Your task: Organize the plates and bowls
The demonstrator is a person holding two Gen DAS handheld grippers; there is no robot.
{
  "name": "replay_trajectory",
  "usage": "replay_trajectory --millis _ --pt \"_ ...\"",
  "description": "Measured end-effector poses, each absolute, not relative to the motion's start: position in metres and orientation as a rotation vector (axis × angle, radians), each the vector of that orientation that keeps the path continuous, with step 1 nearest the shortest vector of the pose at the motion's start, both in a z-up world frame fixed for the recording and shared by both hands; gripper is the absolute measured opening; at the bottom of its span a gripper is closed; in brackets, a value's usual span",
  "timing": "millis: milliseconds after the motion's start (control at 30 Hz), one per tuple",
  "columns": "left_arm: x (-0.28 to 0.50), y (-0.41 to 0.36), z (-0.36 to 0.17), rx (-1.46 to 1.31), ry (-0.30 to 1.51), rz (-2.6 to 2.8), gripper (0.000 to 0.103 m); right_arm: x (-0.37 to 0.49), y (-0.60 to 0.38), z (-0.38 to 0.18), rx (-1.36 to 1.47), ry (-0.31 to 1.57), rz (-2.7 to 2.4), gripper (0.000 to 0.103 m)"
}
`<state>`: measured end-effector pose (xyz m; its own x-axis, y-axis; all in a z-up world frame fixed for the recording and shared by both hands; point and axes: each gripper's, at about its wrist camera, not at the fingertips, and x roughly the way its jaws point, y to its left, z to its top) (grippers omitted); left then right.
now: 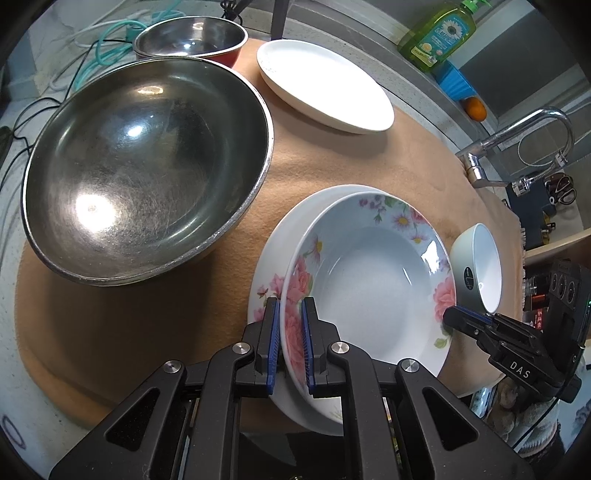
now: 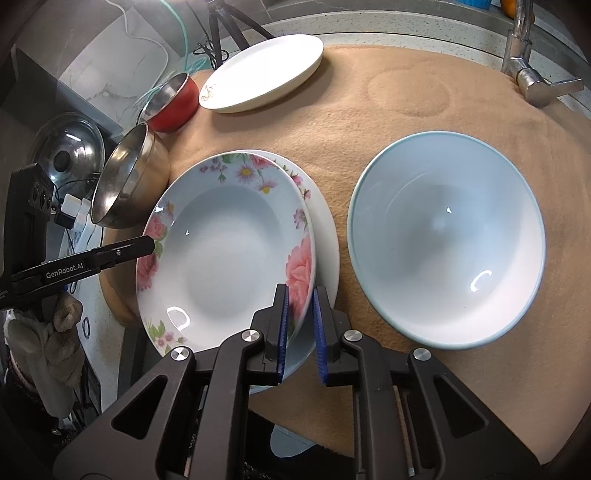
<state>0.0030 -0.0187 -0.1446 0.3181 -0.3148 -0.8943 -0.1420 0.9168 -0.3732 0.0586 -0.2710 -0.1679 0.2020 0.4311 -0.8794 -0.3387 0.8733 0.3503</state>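
Observation:
A floral deep plate (image 1: pixel 373 280) (image 2: pixel 225 251) sits over a second floral plate (image 1: pixel 269 258) (image 2: pixel 325 236) on the tan mat. My left gripper (image 1: pixel 290 339) is shut on the floral deep plate's left rim. My right gripper (image 2: pixel 299 332) is shut on its right rim; it also shows in the left wrist view (image 1: pixel 465 317). A pale blue bowl (image 2: pixel 447 243) (image 1: pixel 480 269) stands to the right. A large steel bowl (image 1: pixel 147 166) (image 2: pixel 125 184) stands to the left. A white plate (image 1: pixel 321 85) (image 2: pixel 266 70) and a red steel-lined bowl (image 1: pixel 192 37) (image 2: pixel 170 99) are at the back.
A tan mat (image 2: pixel 406 122) covers the counter. A faucet (image 1: pixel 517 147) (image 2: pixel 528 66) is at the right. A green soap bottle (image 1: pixel 439 33), an orange (image 1: pixel 474 107), cables (image 1: pixel 103 44) and a pot lid (image 2: pixel 66 147) lie around the edges.

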Motion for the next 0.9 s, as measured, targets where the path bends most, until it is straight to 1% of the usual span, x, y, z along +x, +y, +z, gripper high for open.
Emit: replay_trajectory --millis 300,333,400,467,633,700,900 --pt "-0.001 -0.021 -0.136 -0.406 1.242 -0.114 0.009 0.056 -0.277 -0.159 0.094 1.246 0.54 0.015" --pt "-0.003 -0.021 -0.133 -0.401 1.236 -0.115 0.009 0.056 -0.279 -0.156 0.089 1.239 0.538 0.016" --pt "-0.006 -0.021 -0.128 -0.404 1.223 -0.121 0.009 0.054 -0.282 -0.146 0.09 1.22 0.534 0.022" --pt "-0.006 -0.021 -0.12 -0.405 1.203 -0.126 0.009 0.054 -0.286 -0.135 0.103 1.193 0.538 0.029" --pt "0.005 -0.02 -0.095 -0.419 1.134 -0.137 0.009 0.066 -0.291 -0.098 0.129 1.123 0.564 0.03" --pt "0.014 -0.017 -0.088 -0.436 1.115 -0.142 0.011 0.077 -0.292 -0.078 0.153 1.09 0.59 0.03" --pt "0.046 -0.01 -0.077 -0.486 1.075 -0.109 0.011 0.118 -0.29 -0.029 0.21 1.015 0.645 0.034"
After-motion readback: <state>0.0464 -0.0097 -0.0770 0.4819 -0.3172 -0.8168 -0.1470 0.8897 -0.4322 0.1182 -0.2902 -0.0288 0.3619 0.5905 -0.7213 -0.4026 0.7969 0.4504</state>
